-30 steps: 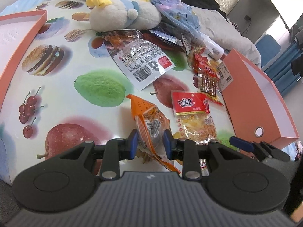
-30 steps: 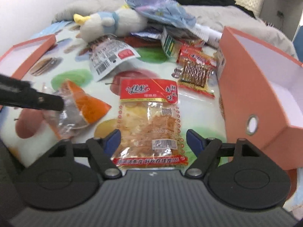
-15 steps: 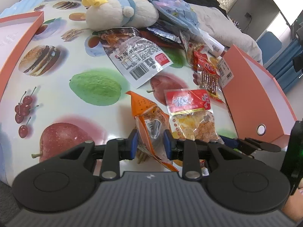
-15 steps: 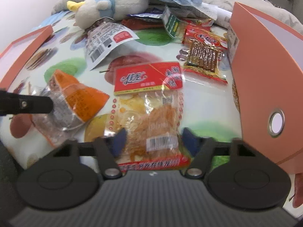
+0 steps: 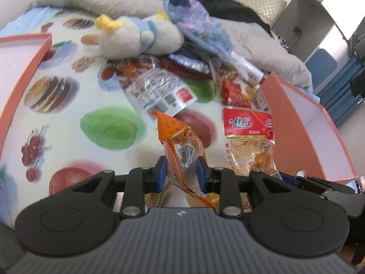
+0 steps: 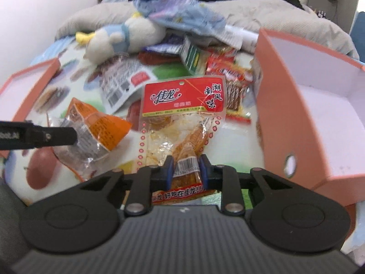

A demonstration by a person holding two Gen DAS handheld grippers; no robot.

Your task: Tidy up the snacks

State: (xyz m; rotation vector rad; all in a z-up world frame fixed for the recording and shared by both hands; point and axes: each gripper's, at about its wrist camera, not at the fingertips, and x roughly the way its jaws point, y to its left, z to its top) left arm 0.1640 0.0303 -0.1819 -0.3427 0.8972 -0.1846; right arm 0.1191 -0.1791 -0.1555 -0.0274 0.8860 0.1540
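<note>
Orange box walls (image 6: 282, 105) flank bare cloth; left tongs (image 5: 181, 173) grip orange packet (image 5: 180, 146), right tongs (image 6: 186, 171) closing on red-labelled packet (image 6: 182, 118).

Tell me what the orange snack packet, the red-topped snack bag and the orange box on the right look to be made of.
Orange snack packet: thin glossy plastic film, part clear, part printed; it crinkles between the jaws. Red-topped snack bag: clear shiny plastic with a printed red header, contents visible through it. Orange box: likely matte cardboard, given its stiff flat walls and white lining, with what seems a metal-ringed hole.
</note>
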